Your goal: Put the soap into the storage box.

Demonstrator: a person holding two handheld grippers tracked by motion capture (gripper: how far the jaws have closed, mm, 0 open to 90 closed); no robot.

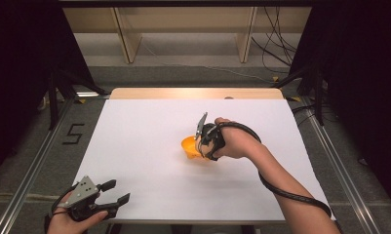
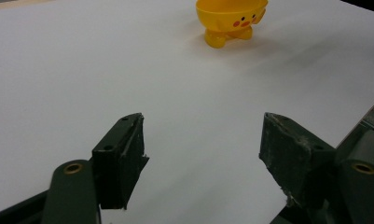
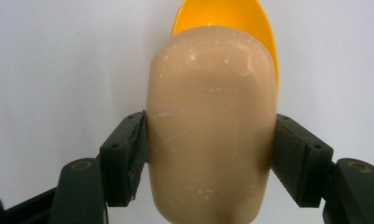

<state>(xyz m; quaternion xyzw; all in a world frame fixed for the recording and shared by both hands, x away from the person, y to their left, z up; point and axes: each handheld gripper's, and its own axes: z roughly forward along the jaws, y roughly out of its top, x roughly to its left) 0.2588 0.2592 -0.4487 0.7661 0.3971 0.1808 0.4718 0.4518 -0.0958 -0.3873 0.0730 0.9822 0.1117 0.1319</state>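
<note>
Beige rounded piece between right gripper fingers — yellow bowl just beyond.

Smooth beige egg-shaped piece upright over yellow duck-faced bowl, mid-table on white sheet.

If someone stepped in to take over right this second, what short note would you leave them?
Right gripper: shut on a tan egg-shaped piece, held directly over the yellow chick-faced bowl near the middle of the white table.
Left gripper: open, holding nothing, idle at the near left corner of the table.
Done: the tan piece is picked up and brought to the bowl.
Left: probably lower it into the bowl and let go. Whether it already touches the bowl is not clear.
</note>
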